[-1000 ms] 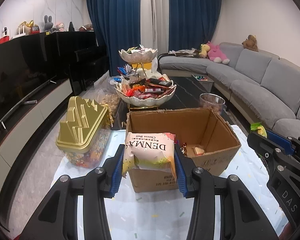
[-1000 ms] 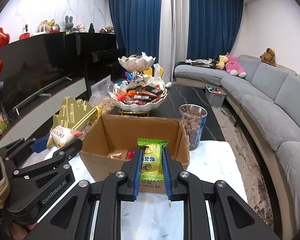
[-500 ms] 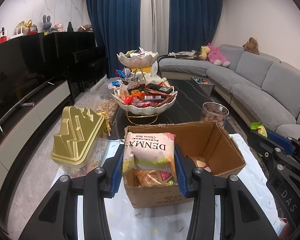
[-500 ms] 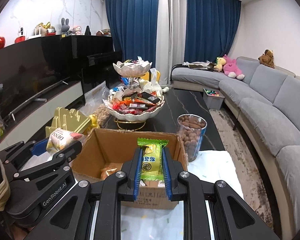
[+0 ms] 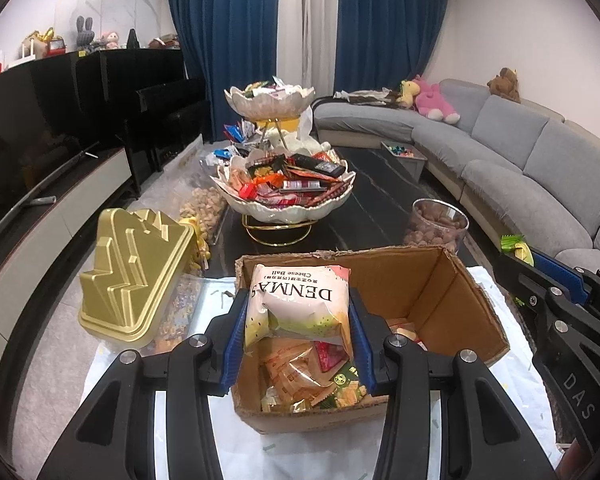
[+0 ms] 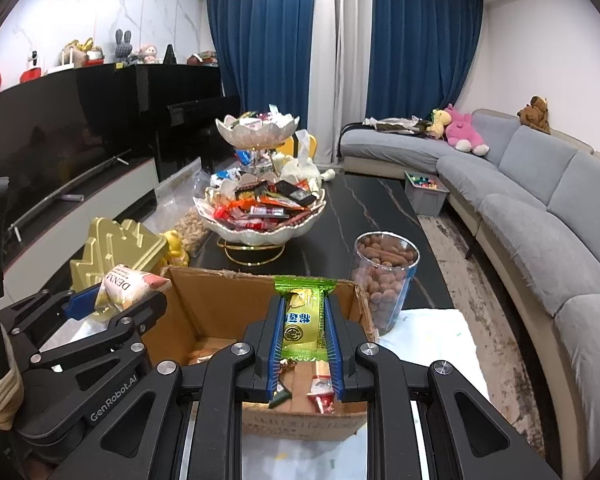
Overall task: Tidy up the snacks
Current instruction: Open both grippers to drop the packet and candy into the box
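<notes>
Left gripper (image 5: 298,320) pinches the cheese-ball bag (image 5: 298,308) above the cardboard box (image 5: 452,300). Right gripper (image 6: 303,328) clamps a green snack bar (image 6: 302,316) above the same box, which holds loose snacks. Beyond: nut jar (image 6: 384,276), tiered snack bowl (image 6: 260,216).

1. Deep blue curtains (image 6: 256,52) hang floor to ceiling at the far wall, a pale sheer strip between them.
2. A grey sectional sofa (image 6: 540,200) curves along the right, plush toys (image 6: 460,128) perched on it.
3. On the left, a black piano (image 5: 160,92) and a long dark TV (image 5: 32,132) above a low cabinet.
4. White marble-veined wall (image 6: 100,4), even indoor light.
</notes>
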### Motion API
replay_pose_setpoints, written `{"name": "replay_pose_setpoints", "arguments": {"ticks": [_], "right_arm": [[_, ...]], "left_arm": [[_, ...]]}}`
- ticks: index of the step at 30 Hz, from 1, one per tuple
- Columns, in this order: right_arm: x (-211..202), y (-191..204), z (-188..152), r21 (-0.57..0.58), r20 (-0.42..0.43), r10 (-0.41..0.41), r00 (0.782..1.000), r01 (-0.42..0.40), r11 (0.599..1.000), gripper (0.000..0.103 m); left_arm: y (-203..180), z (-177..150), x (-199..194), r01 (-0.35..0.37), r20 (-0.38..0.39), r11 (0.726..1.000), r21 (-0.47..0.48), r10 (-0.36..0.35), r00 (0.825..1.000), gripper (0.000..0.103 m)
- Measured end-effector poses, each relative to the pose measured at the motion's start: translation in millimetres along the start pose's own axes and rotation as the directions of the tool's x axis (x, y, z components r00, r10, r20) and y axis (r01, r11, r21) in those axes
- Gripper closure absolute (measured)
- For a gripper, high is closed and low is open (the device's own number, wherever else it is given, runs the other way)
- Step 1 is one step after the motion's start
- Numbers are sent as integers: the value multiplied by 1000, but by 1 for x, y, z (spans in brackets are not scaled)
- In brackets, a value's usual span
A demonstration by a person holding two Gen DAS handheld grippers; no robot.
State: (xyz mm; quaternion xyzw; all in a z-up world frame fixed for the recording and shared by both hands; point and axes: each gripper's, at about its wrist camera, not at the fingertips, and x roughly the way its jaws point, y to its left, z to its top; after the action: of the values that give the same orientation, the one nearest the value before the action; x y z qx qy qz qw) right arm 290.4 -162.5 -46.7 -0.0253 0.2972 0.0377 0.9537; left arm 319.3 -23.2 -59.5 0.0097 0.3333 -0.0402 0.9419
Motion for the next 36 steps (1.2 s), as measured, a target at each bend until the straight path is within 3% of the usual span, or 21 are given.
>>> {"name": "replay_pose_setpoints", "arguments": {"ticks": [7, 17, 31, 34, 36], "right_arm": [[25, -4, 0, 0, -48, -2, 999, 2, 1000, 82], [68, -11, -13, 32, -191, 6, 982, 0, 999, 82], [89, -13, -19, 43, -256, 21, 966, -10, 999, 82], [86, -13, -16, 38, -244, 14, 970, -5, 999, 80], [84, -14, -14, 35, -238, 8, 971, 0, 999, 66]], "left_arm": [[-2, 0, 24, 9, -43, 1000, 2, -9, 999, 58], [-5, -5, 55, 33, -128, 999, -6, -34, 991, 58], [-9, -15, 72, 53, -189, 999, 0, -52, 981, 56], [-6, -14, 70, 47, -186, 999, -7, -47, 981, 52], [-5, -12, 69, 46, -183, 999, -10, -47, 982, 51]]}}
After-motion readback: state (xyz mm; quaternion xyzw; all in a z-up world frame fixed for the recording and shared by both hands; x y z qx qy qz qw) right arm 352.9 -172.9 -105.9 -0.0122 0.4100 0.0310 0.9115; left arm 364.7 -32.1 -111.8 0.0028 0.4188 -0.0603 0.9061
